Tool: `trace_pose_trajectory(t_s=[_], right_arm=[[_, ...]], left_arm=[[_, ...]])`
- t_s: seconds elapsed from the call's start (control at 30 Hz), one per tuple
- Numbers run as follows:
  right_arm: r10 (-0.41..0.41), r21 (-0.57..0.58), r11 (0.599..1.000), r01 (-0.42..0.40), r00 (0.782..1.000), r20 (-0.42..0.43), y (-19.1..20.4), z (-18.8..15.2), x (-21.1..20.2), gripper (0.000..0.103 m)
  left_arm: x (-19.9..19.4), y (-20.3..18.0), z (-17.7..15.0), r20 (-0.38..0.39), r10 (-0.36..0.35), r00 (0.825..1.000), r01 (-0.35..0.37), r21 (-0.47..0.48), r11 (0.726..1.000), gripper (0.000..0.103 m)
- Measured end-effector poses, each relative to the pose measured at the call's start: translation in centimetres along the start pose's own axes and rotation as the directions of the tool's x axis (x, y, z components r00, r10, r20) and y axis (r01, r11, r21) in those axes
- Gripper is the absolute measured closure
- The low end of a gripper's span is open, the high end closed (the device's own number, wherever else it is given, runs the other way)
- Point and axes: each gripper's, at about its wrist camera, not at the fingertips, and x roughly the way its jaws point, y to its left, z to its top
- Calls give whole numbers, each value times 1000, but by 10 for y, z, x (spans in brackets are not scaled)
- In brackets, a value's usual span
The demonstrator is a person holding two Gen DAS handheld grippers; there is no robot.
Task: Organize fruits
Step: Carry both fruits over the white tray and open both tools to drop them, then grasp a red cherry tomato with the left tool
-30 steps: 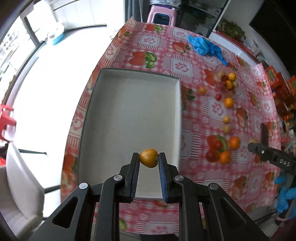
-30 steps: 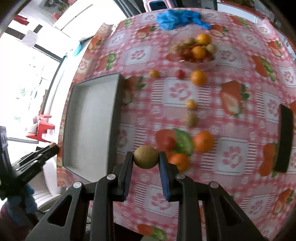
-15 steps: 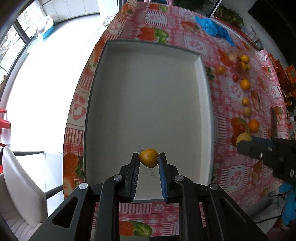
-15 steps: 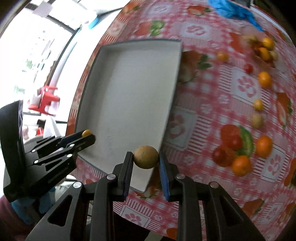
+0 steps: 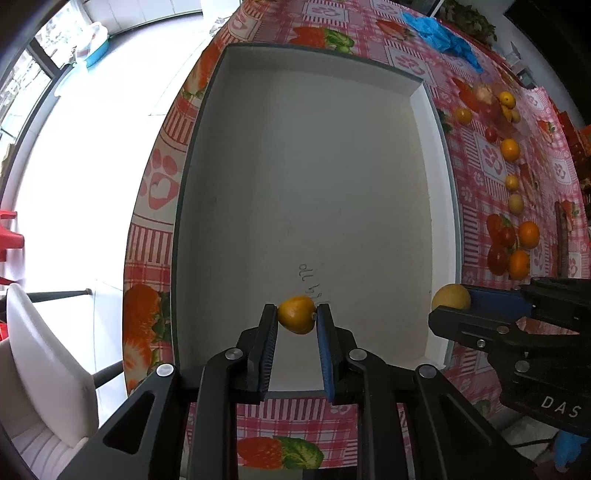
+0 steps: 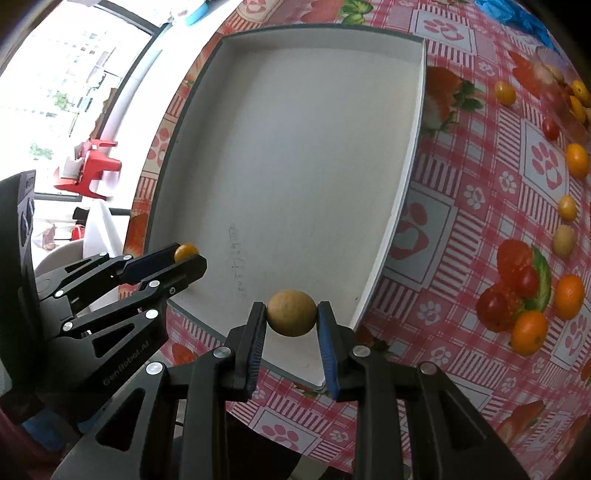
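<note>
Risk first: two round fruits, both pinched only at the tips of the tongs, over the near end of the tray [image 5: 207, 192]. Left tongs [image 5: 296, 320] clamped on a small orange fruit [image 5: 296, 319], above the tray floor close to its near wall. Right tongs [image 6: 291, 317] clamped on a brownish round fruit [image 6: 291, 312], over the tray's near right corner, close to the rim. Probably easy to lose either one: smooth, round skin, small contact at the pad ends. Released from this height, likely a bounce and a roll across the bare floor of the tray, or for the brownish one a hop over the near rim and off the worktop [image 6: 461, 229] edge. Also a fair chance of the two tongs knocking together, being near each other over the same end.

Beyond the tray, a red checked cloth with strawberry prints, loose oranges [image 5: 529, 234] and small tomatoes along the worktop's right side, a clear bowl of fruit [image 5: 498, 105] farther back, a blue bag [image 5: 439, 33] near the far edge. Off the left edge, a white chair [image 5: 44, 369], bright floor, windows.
</note>
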Motion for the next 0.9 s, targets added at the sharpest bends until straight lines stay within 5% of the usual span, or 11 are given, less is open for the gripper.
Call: trace_pose_trajectory(t_s=[0.07,0.17,0.23,0.37,0.67,0.9], right_arm=[[-1,2,1000,1,1000,-12,1,-1,3,67],[-7,-1,1000,7,1000,-11,0,0,2,41],[-12,-3,1000,12,1000,-3,0,0,-2,36],[-34,26,999,34,999,2,-13,-1,-9,23],[-146,86,985,147,989,-17,-61,-19,-22,6],[-188,228,954,194,981,-47,-123,-47,-36,6]], left_arm=[[1,-2,-2,4,8,1000,-8,8,1000,81],[2,-3,-4,-3,8,1000,-8,15,1000,81],[4,-6,-3,-11,8,1000,-8,16,1000,80],[3,-6,-5,7,68,998,-68,8,998,23],[4,-9,-4,-26,51,998,-51,-8,999,23],[4,-27,-1,-31,49,998,-48,25,999,23]])
